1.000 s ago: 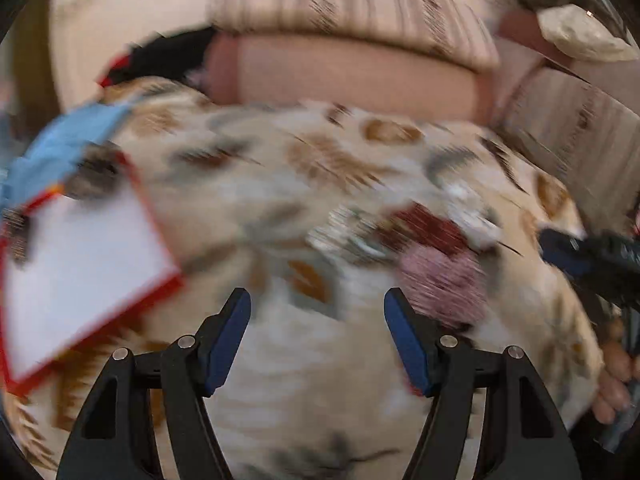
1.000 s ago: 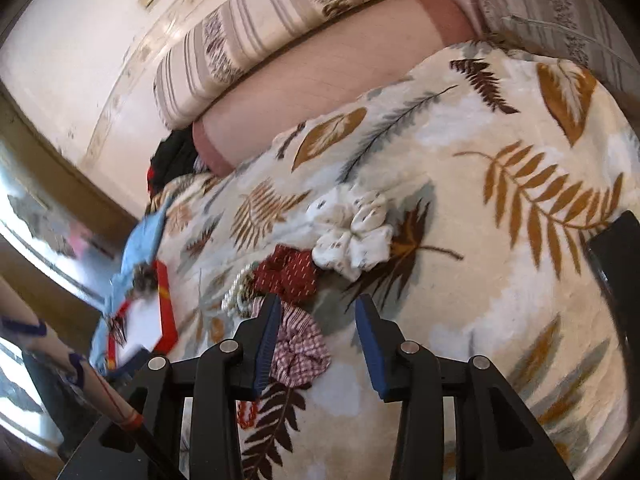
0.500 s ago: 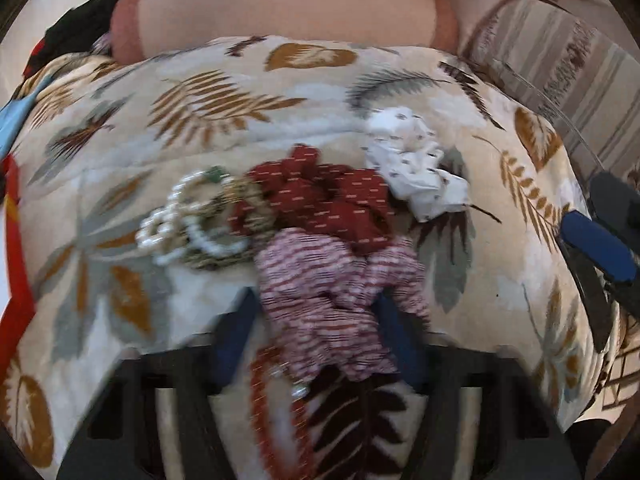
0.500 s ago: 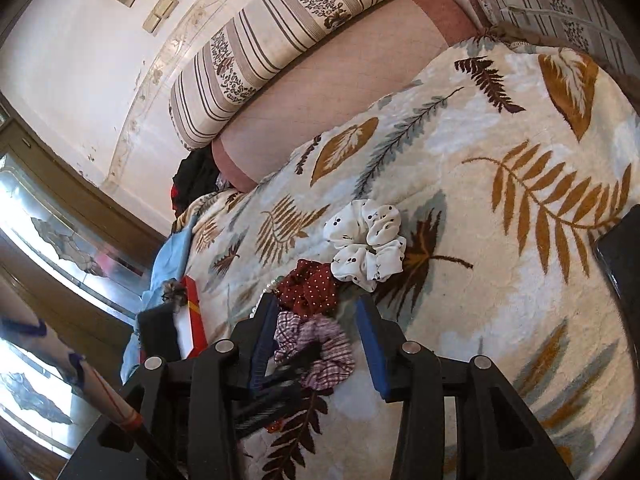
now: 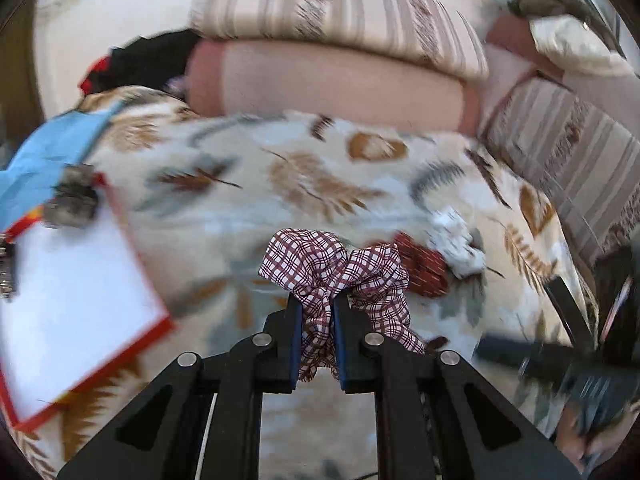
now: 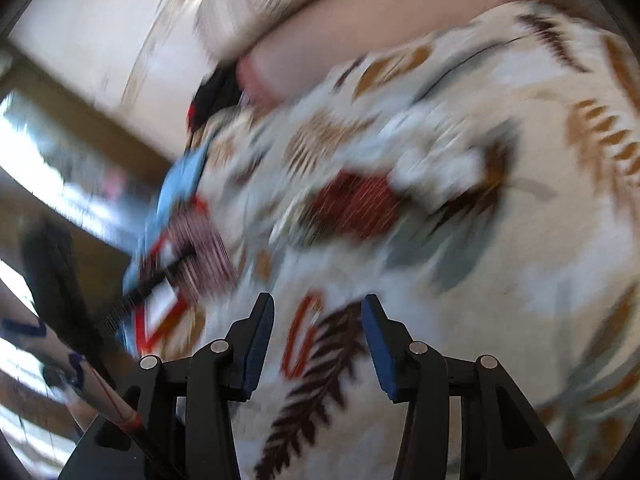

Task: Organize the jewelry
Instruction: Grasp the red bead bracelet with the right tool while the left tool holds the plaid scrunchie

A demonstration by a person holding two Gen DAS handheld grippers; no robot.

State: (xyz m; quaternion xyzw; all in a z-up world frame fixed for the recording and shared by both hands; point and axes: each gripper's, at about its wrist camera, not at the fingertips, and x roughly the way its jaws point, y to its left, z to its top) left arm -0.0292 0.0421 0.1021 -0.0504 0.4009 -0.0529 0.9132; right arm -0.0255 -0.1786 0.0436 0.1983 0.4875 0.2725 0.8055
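Open leaf-print blanket (image 5: 304, 168) lies ahead of my left jaws, clear to the pink bolster (image 5: 332, 84) that walls off the far side. The red-rimmed white tray (image 5: 72, 304) blocks my left, the dark red scrunchie (image 5: 424, 268) and white scrunchie (image 5: 456, 240) crowd my right. An orange bead loop (image 6: 300, 336) sits between my right jaws.

— What did your left gripper (image 5: 314, 334) look like?

— Black angular arms, each with two round silver screws, and blue pads lining the inner faces of my fingers (image 5: 295, 340). A thin white line ran down behind the left finger.

— And the right gripper (image 6: 318, 344)?

— The same build: black frame, silver screw heads behind each finger, and blue pads (image 6: 260, 344) on the inside.
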